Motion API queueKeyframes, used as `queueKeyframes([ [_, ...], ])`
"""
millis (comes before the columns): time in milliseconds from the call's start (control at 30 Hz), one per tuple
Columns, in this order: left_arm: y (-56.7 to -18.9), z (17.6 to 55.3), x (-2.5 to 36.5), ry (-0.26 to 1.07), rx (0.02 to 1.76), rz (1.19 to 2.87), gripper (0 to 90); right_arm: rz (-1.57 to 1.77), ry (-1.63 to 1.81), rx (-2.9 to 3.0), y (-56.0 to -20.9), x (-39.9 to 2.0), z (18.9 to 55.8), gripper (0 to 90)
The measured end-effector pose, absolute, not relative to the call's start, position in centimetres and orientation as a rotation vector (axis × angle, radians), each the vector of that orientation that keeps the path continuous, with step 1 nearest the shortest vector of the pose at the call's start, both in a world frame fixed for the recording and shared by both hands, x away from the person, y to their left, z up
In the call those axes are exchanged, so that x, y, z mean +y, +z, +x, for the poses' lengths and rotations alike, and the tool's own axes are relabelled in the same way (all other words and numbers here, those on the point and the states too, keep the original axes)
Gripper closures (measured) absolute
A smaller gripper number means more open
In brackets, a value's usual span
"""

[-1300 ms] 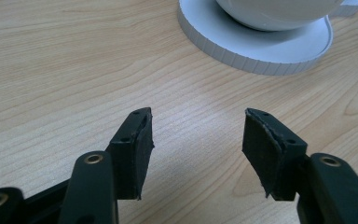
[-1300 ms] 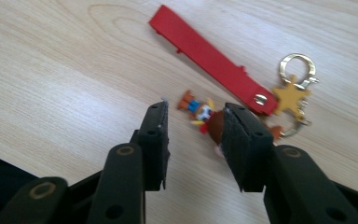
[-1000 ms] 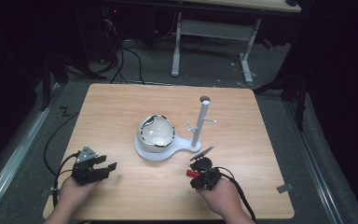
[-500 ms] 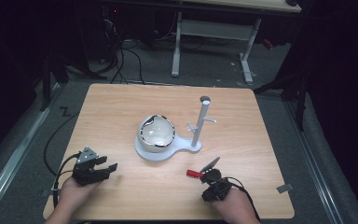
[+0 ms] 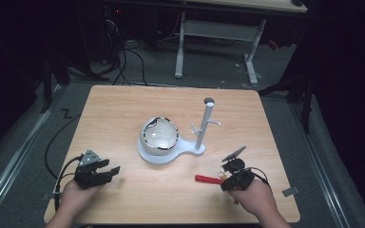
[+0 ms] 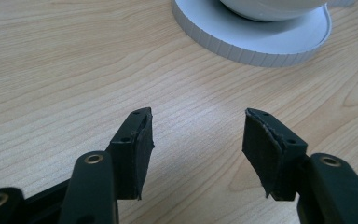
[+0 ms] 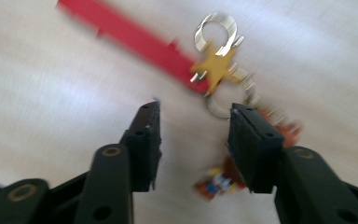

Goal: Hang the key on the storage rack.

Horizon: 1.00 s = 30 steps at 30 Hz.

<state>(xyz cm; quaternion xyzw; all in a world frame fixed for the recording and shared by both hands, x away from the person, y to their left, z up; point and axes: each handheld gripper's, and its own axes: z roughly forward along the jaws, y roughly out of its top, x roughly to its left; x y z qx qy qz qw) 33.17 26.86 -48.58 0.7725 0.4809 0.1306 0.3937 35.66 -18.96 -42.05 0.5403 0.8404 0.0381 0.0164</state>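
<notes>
Just one keychain (image 5: pixel 212 179) (red strap) beside two hand-held grippers.

A light wooden table (image 5: pixel 123 109) carries a white stand (image 5: pixel 168 154) near its middle, whose round base holds a white bowl (image 5: pixel 160 136) and whose narrow end bears an upright post (image 5: pixel 204 124); a red-strapped keychain (image 5: pixel 208 179) lies flat on the wood toward the near right corner

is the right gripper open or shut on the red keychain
Open. In the right gripper view the right gripper has just been opening; bare table shows between its jaws, and the red keychain lies just beyond them, ungripped.
</notes>
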Motion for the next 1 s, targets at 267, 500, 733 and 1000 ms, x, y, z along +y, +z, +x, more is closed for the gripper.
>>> queueKeyframes([
  [267,-48.6,33.1,27.2,0.333,1.228,1.955,43.2,1.644,0.005,2.652,-43.9,-19.8,38.3,44.5],
  [500,-48.6,33.1,27.2,0.331,1.231,1.952,43.3,1.613,0.038,2.626,-42.7,-19.7,39.1,49.9],
  [733,-48.6,33.1,27.2,0.332,1.229,1.958,43.2,1.647,0.027,2.548,-42.7,-21.0,40.0,56.1],
  [1000,-48.6,33.0,27.2,0.336,1.231,1.953,43.3,1.626,0.019,2.593,-44.4,-19.7,40.6,52.3],
])
